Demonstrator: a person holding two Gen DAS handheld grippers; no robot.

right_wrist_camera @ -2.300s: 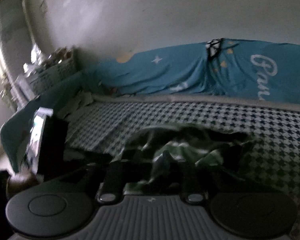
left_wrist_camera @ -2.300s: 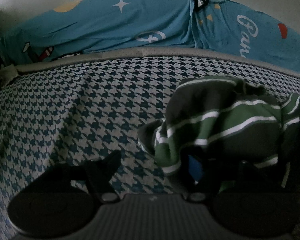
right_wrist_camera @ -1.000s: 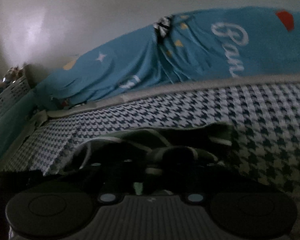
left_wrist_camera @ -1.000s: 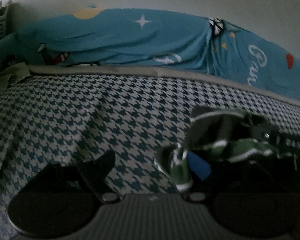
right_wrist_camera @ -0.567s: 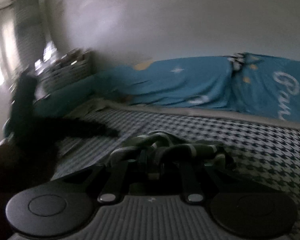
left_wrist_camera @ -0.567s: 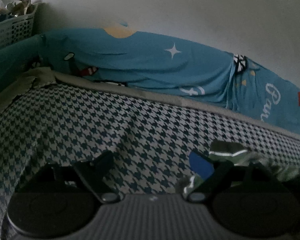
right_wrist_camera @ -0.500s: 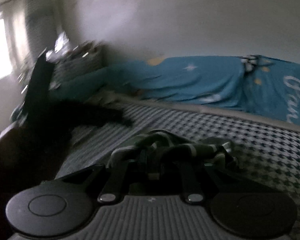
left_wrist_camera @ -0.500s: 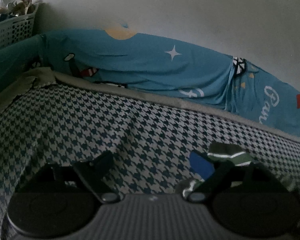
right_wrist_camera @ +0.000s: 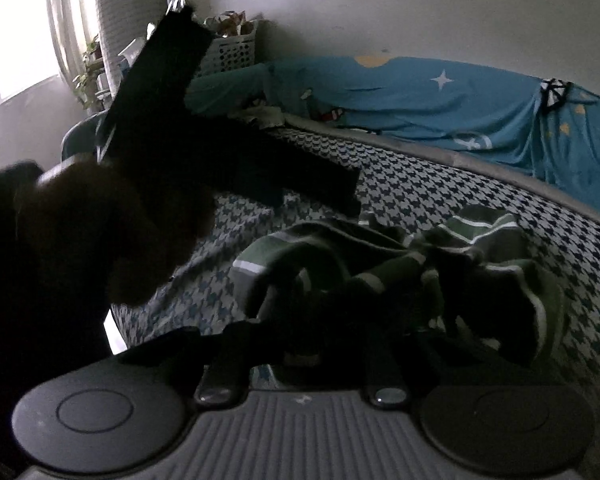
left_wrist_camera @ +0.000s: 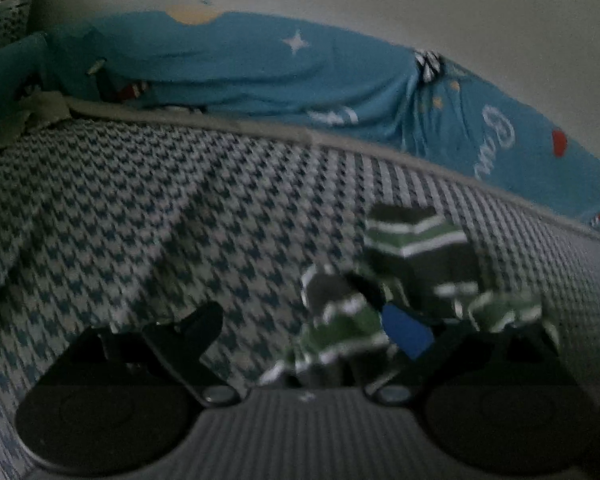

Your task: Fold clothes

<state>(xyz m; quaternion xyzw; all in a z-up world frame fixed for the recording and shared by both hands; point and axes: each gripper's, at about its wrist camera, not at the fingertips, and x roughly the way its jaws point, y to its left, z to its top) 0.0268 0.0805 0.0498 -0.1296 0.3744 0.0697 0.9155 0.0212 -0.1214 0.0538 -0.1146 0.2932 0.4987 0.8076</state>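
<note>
- Lying crumpled on the checked bedsheet (right_wrist_camera: pixel 439 184), the striped shirt (right_wrist_camera: pixel 379 272) is bunched.
- Left gripper (left_wrist_camera: pixel 311 320): jaws wide.
- Right gripper (right_wrist_camera: pixel 311 344): jaws narrow, opening, shirt between.
- Far left, a white basket (right_wrist_camera: pixel 236 50) holds clutter.

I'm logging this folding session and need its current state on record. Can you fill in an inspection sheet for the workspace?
Surface: bed with houndstooth cover, grey piped edge.
Job's things: green striped garment, crumpled in a heap, not folded.
Clutter: nothing seen on the cover besides the garment.
Grippers: left gripper wide open, garment bunched by its blue-padded finger; right gripper jaws opening, garment between them in deep shadow.
Cables: nothing seen.
Surroundings: blue printed sheet along the wall; white lattice basket; bright window; person's hand holding the left gripper.
</note>
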